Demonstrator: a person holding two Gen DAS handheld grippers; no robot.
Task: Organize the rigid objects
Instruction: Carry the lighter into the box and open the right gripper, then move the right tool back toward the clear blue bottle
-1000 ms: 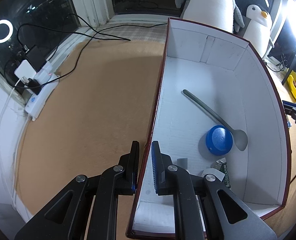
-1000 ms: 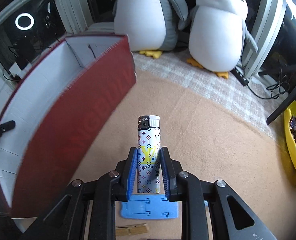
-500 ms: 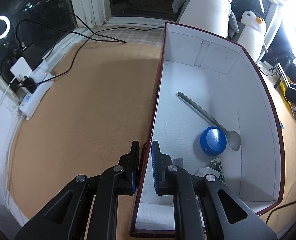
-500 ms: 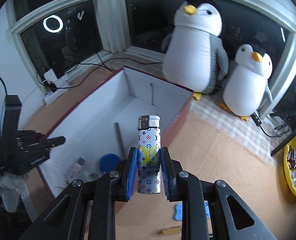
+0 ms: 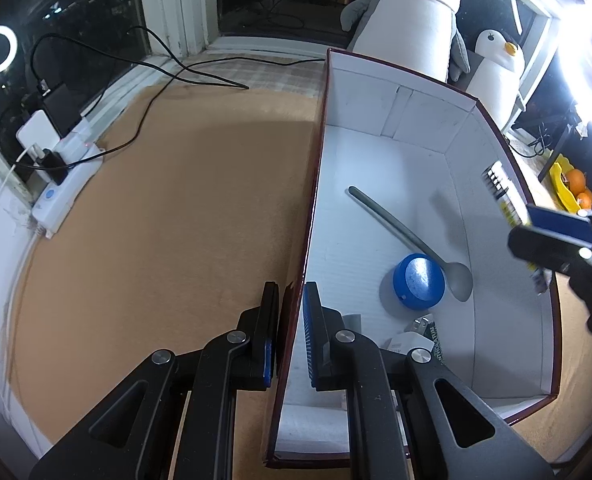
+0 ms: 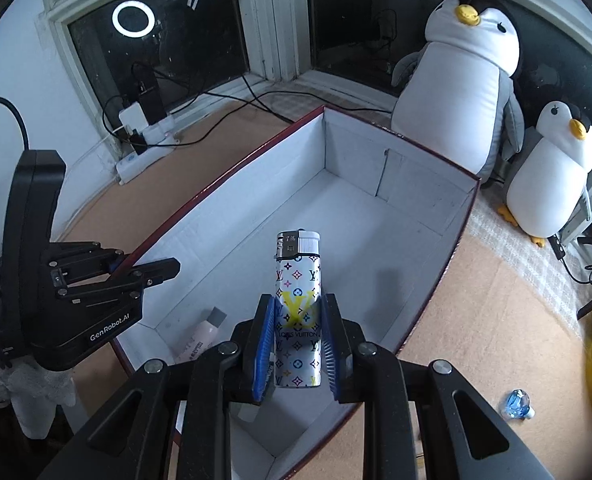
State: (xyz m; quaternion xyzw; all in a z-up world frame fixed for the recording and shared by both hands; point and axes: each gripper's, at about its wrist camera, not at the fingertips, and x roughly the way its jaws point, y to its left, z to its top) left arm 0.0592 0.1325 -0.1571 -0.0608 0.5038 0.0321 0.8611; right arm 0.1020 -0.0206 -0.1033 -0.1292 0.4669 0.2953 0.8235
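Observation:
A large box (image 5: 416, 136), dark red outside and white inside, stands open on the brown mat. My left gripper (image 5: 289, 320) is shut on its left wall near the front corner; in the right wrist view that gripper (image 6: 151, 268) shows at the left. My right gripper (image 6: 298, 308) is shut on an upright white lighter (image 6: 296, 264) with coloured monograms, hanging over the box's (image 6: 416, 184) inside. The left wrist view has the lighter (image 5: 500, 188) above the box's right wall. On the box floor lie a grey spoon (image 5: 408, 236), a blue round lid (image 5: 418, 280) and small packets (image 5: 420, 336).
A pink bottle (image 6: 203, 332) lies in the box's near corner. Two plush penguins (image 6: 460, 92) stand behind the box. A power strip (image 5: 63, 188) with cables sits by the window at left. A yellow tray of oranges (image 5: 568, 184) is at far right, and a small blue-wrapped item (image 6: 516, 404) lies on the mat.
My right gripper carried the lighter from outside the box's red right wall up and over to above its inside. The left gripper kept its hold on the left wall.

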